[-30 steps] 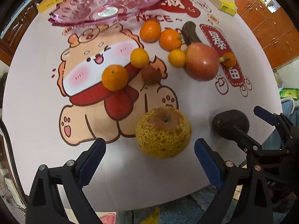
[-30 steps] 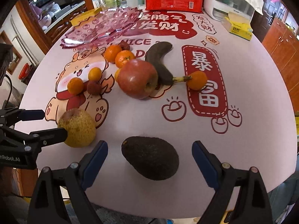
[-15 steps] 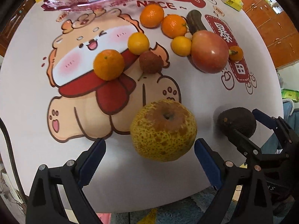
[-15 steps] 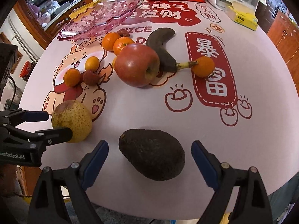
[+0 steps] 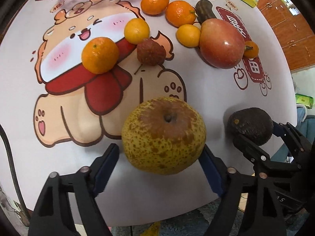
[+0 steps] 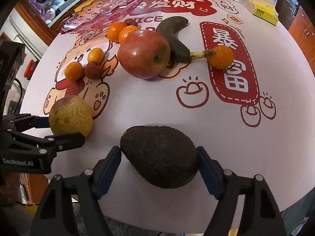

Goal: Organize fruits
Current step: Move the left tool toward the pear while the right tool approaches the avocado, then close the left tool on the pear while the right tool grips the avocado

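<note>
The table point(image 6: 216, 137) wears a cloth with a cartoon dog on it, and fruit sits all over; far left in the right wrist view, the left gripper point(image 6: 65, 129) comes in from the side with the spotty yellow pear point(image 6: 70, 116) between its fingers – its jaws are closing, and in its own view the blue pads sit right at the pear's two sides, though I cannot tell if they press yet; the pear sits on the cloth near the table's front edge; a bit further back are two little oranges point(image 6: 73, 71) with a bumpy red lychee point(image 6: 93, 70) just beside them; behind those lies a pink glass tray point(image 6: 110, 11); in the middle stands a big red apple point(image 6: 143, 54), touching a dark old banana point(image 6: 173, 37) behind it; a small orange point(image 6: 220, 57) sits at the banana's stem; down in front, the right gripper point(image 6: 159, 157) has the dark avocado point(image 6: 159, 157) between its blue fingers – its jaws are closing too, with the pads right against the avocado's ends
</note>
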